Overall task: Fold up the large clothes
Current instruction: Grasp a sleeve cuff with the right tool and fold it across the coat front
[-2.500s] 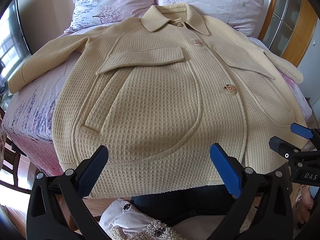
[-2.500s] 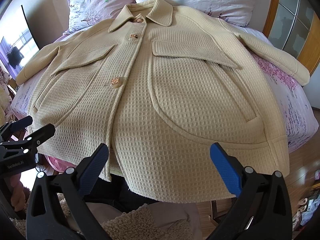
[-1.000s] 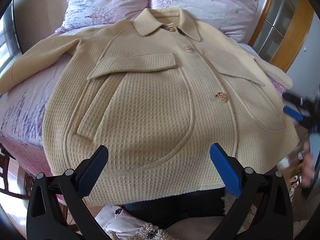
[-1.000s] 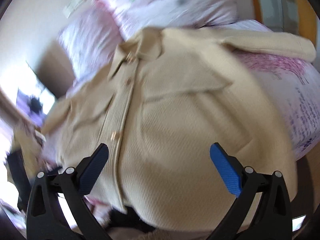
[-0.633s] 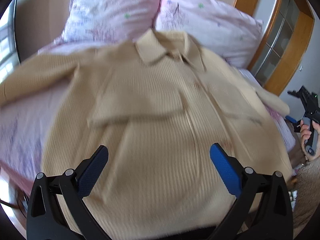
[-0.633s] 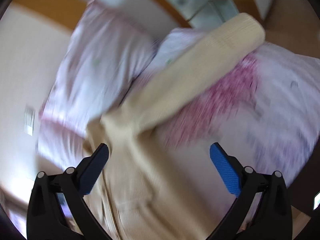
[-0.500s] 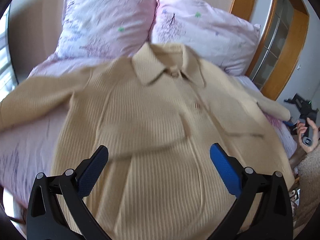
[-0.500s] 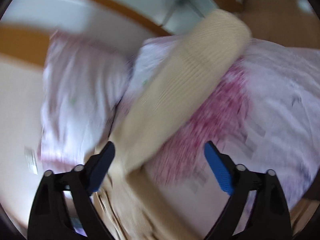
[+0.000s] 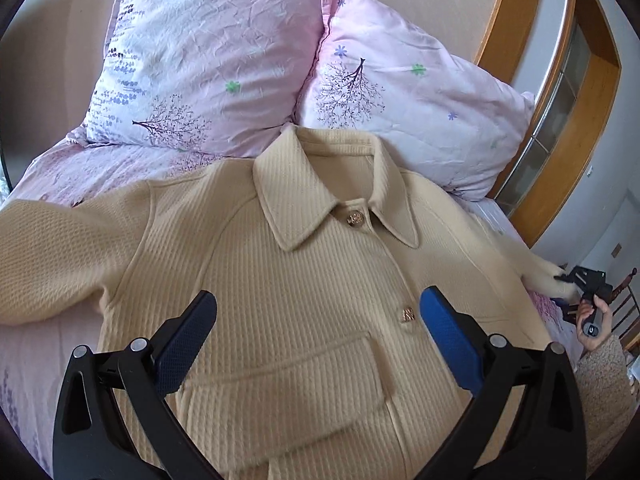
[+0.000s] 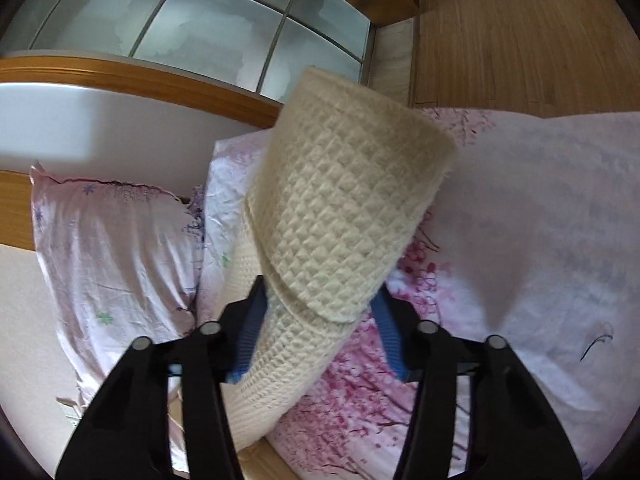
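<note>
Jacket (image 9: pixel 304 304) lies face-up on the bed (image 9: pixel 36 344), collar toward the pillows (image 9: pixel 216 56). Left tongs (image 9: pixel 318 334) hover open and empty above its chest. Right tongs (image 10: pixel 316 328) straddle the right sleeve cuff (image 10: pixel 344 216), whose long axis runs forward between the pads; whether they pinch it I cannot tell.

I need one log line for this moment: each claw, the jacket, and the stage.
stage: sleeve grasp | right claw: around sleeve cuff | left claw: open above jacket | jacket: flat, buttoned

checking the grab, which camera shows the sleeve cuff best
The right wrist view: the cuff fills the frame, between the right gripper fingers. The left wrist view shows it only as a small pale tip at the far right.
</note>
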`<action>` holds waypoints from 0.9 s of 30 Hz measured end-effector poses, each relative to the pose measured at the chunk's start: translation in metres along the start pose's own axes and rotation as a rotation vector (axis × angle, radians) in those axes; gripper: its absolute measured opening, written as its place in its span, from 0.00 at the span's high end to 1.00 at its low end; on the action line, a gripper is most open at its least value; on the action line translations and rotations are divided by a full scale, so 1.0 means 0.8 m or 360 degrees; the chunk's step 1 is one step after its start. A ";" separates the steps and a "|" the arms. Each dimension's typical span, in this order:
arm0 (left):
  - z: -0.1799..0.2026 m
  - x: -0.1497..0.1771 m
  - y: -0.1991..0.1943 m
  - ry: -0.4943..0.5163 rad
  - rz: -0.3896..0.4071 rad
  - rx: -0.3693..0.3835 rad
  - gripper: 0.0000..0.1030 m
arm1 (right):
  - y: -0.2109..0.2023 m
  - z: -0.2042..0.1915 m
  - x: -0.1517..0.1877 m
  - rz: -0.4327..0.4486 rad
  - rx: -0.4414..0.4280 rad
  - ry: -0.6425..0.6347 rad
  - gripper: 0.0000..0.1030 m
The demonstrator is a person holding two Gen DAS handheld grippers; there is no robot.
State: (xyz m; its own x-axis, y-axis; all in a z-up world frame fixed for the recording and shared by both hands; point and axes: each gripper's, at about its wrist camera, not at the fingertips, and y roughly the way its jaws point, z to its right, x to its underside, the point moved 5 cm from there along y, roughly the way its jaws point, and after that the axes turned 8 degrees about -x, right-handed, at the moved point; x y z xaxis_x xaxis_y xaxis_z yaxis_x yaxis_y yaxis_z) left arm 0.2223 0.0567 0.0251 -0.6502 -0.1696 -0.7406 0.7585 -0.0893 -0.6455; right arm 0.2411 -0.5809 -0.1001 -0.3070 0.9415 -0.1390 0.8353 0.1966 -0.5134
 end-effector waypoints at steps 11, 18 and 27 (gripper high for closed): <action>-0.040 -0.004 0.023 -0.0196 -0.0097 0.0015 0.01 | -0.055 -0.171 0.058 0.0496 0.0375 -0.1087 0.83; -0.055 -0.006 0.029 -0.0280 -0.0117 0.0103 0.01 | -0.080 -0.310 0.217 0.0539 -0.0066 -0.1787 0.83; -0.060 -0.016 0.026 -0.0447 -0.0124 0.0345 0.01 | -0.005 -0.337 0.449 -0.0036 -0.0393 -0.2322 0.82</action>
State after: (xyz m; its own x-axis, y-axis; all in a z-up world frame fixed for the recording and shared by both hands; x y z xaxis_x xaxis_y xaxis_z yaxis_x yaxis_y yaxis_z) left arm 0.2442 0.1043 0.0123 -0.6919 -0.4142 -0.5914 0.7184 -0.3134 -0.6210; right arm 0.2505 -0.1699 0.0799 -0.3723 -0.1336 -0.9185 0.8330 0.3884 -0.3941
